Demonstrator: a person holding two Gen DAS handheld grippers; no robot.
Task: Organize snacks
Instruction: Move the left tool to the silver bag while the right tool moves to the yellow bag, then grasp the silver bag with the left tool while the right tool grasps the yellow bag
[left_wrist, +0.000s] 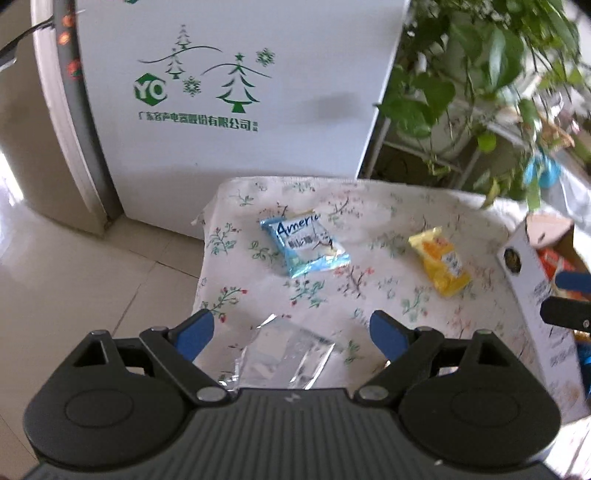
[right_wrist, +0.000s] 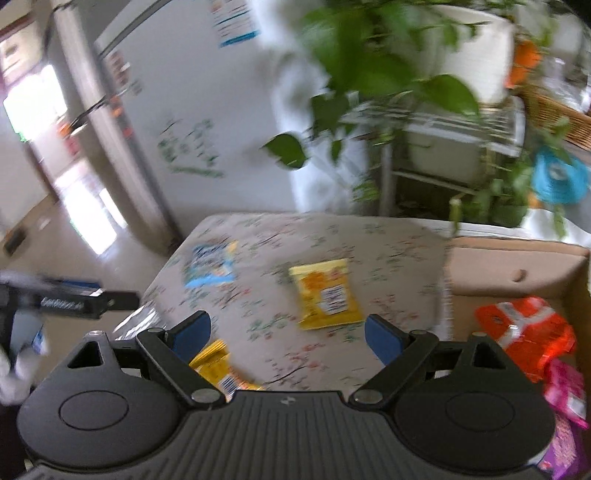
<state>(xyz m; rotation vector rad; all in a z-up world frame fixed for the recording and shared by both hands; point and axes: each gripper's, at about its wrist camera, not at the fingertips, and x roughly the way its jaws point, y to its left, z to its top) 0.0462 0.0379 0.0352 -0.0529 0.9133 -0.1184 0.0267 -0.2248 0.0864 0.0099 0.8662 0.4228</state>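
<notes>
Snack packets lie on a floral tablecloth (left_wrist: 369, 221). A blue packet (left_wrist: 304, 243) sits mid-table and a yellow packet (left_wrist: 441, 262) lies to its right. A silver foil packet (left_wrist: 284, 354) rests on the cloth just below my left gripper (left_wrist: 291, 332), which is open, its blue pads wide apart and off the foil. My right gripper (right_wrist: 288, 336) is open too, with nothing between its pads. The yellow packet (right_wrist: 325, 299) lies just ahead of it. A second yellow packet (right_wrist: 218, 365) lies by its left finger. The blue packet (right_wrist: 210, 266) is further left.
A cardboard box (right_wrist: 517, 258) at the table's right holds an orange packet (right_wrist: 524, 332) and pink packets (right_wrist: 565, 391). A white appliance (left_wrist: 240, 92) with green tree prints stands behind the table. Leafy plants (left_wrist: 480, 74) on a rack stand at the back right. Tiled floor lies to the left.
</notes>
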